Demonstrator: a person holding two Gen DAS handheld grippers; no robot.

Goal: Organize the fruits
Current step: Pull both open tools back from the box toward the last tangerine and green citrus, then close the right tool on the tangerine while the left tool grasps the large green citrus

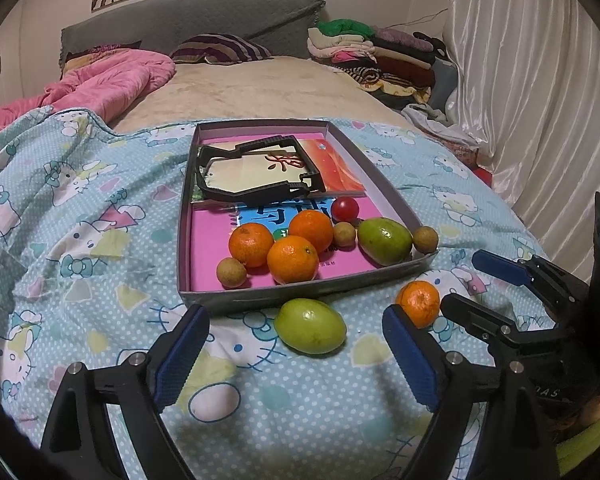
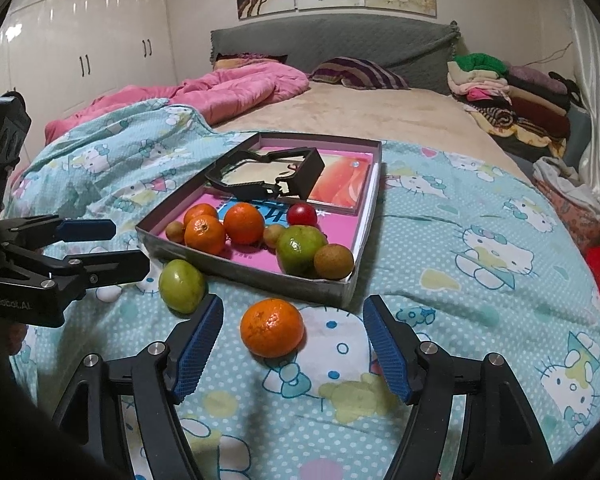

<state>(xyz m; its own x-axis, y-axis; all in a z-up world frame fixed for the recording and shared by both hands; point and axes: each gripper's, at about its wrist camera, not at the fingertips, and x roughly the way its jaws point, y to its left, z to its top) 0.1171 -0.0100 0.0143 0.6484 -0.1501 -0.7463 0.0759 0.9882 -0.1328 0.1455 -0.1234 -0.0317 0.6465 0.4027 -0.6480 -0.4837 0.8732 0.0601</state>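
A shallow grey box (image 1: 300,295) (image 2: 256,276) with a pink floor lies on the bed. Inside it are three oranges (image 1: 292,258) (image 2: 204,235), a green fruit (image 1: 385,240) (image 2: 300,250), a red fruit (image 1: 345,208) (image 2: 302,215) and small brown fruits (image 1: 231,273) (image 2: 333,261). In front of the box, on the sheet, lie a loose green fruit (image 1: 310,326) (image 2: 181,286) and a loose orange (image 1: 419,303) (image 2: 272,333). My left gripper (image 1: 296,332) is open with the green fruit between its blue pads, untouched. My right gripper (image 2: 294,322) (image 1: 466,280) is open around the loose orange, pads apart from it.
A black plastic frame (image 1: 256,176) (image 2: 268,178) and booklets lie in the far half of the box. The cartoon-cat sheet (image 1: 80,240) (image 2: 480,260) covers the near bed. A pink quilt (image 1: 112,84), striped pillow (image 2: 356,74) and folded clothes (image 1: 380,56) lie farther back; a curtain (image 1: 540,80) hangs right.
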